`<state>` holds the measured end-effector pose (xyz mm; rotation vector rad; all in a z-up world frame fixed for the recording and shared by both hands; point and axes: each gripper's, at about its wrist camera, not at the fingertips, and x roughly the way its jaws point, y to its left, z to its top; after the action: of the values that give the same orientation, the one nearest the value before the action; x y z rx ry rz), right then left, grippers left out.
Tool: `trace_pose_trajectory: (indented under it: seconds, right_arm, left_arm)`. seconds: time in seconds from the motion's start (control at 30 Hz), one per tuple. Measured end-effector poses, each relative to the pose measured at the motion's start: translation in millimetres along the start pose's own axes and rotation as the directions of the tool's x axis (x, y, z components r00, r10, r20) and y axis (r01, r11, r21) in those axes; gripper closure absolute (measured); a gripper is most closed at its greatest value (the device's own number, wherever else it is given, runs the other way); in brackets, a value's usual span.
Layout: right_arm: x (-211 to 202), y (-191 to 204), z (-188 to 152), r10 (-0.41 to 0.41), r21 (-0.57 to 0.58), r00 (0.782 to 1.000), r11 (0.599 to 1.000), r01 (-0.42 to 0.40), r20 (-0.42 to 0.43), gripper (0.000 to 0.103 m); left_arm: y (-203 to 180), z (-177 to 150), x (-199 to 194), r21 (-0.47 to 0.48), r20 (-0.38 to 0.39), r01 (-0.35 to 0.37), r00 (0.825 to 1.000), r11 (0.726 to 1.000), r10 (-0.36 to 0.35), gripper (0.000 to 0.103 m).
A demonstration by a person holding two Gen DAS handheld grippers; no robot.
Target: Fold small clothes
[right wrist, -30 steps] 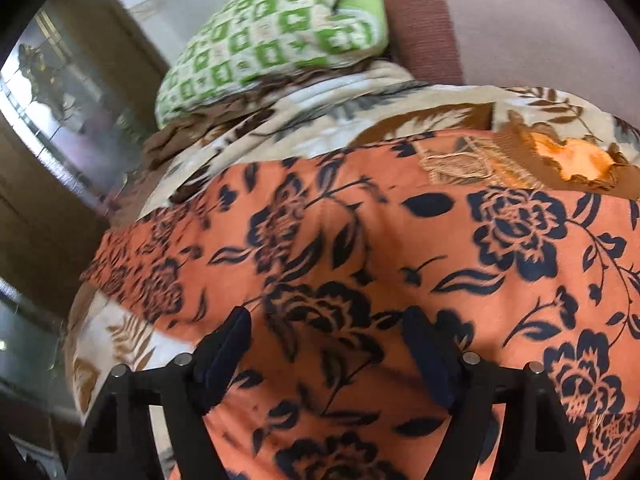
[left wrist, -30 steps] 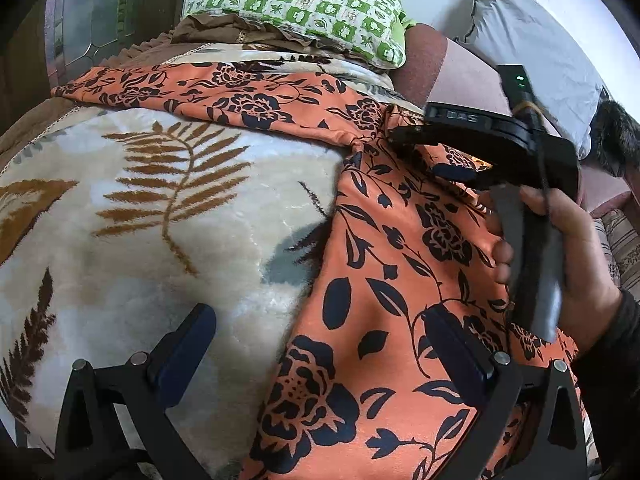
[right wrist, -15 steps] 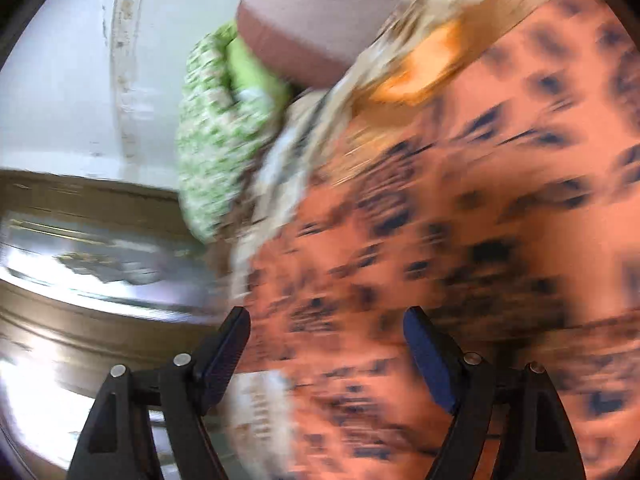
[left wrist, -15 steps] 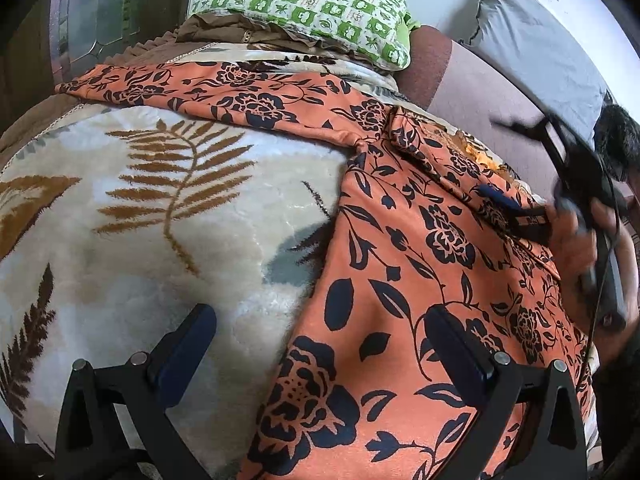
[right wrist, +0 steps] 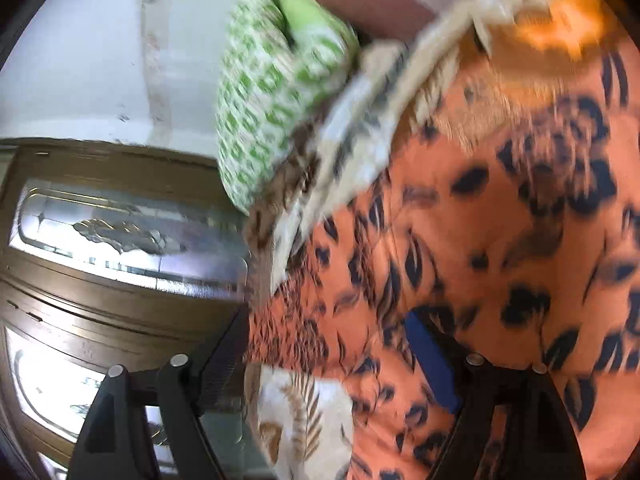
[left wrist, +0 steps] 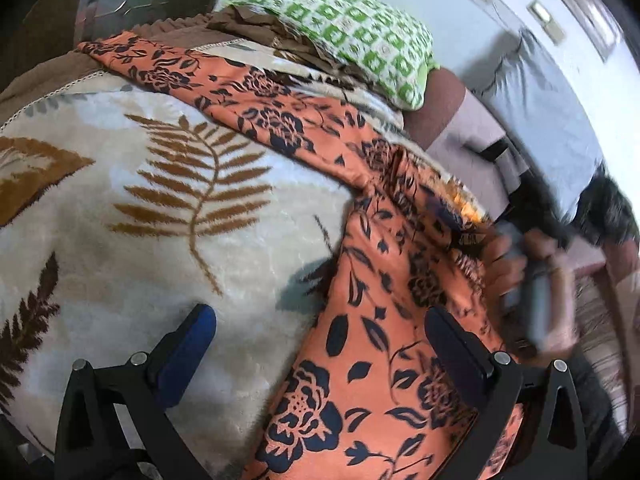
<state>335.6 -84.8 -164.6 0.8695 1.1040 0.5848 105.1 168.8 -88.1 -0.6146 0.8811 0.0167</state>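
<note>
Left wrist view: left gripper [left wrist: 320,344] spread wide over orange shirt [left wrist: 376,344]. Right gripper [right wrist: 326,364] spread too, blurry. Next: pinch sleeve at 11 o'clock, fold in.

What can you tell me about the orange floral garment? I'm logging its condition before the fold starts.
The orange floral garment is thin, smooth-looking fabric printed with dark navy roses and leaves. It lies unfolded on the leaf-patterned blanket; one long part reaches toward the green checked pillow, and the main body runs toward the left gripper, whose open jaws straddle its edge. The right gripper hangs over it, also open. Its far side, by the person's hand, is blurred.
</note>
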Motion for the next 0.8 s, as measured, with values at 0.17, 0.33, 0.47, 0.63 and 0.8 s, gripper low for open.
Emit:
trace_pose_trajectory:
  seconds: [0.17, 0.33, 0.47, 0.63, 0.8]
  right_arm:
    - [-16.7, 9.3, -18.1, -0.031, -0.048, 1.000, 0.998, 0.031, 0.004, 0.017]
    - [-65.2, 11.4, -56.2, -0.120, -0.195, 0.993, 0.973, 0.122, 0.022, 0.017]
    - [-117.6, -15.3, -84.5, -0.152, -0.215, 0.987, 0.964, 0.158, 0.048, 0.017]
    - [-134.5, -47.6, -106.4, -0.199, -0.194, 0.978, 0.959, 0.206, 0.056, 0.017]
    - [-134.5, -55.9, -106.1, -0.170, -0.173, 0.983, 0.968, 0.179, 0.065, 0.017]
  left_arm:
    - [25.7, 40.9, -20.7, -0.061, 0.066, -0.002, 0.998, 0.998, 0.006, 0.000]
    - [73.3, 118.8, -31.3, -0.119, 0.181, -0.173, 0.965, 0.978, 0.192, 0.000]
    - [131.6, 181.2, -24.2, -0.293, 0.189, -0.166, 0.955, 0.942, 0.227, 0.000]
    - [185.8, 214.5, 3.7, -0.476, 0.124, -0.099, 0.976, 0.874, 0.178, 0.000]
    - [211.3, 213.3, 31.2, -0.546, 0.083, -0.036, 0.992, 0.837, 0.097, 0.009]
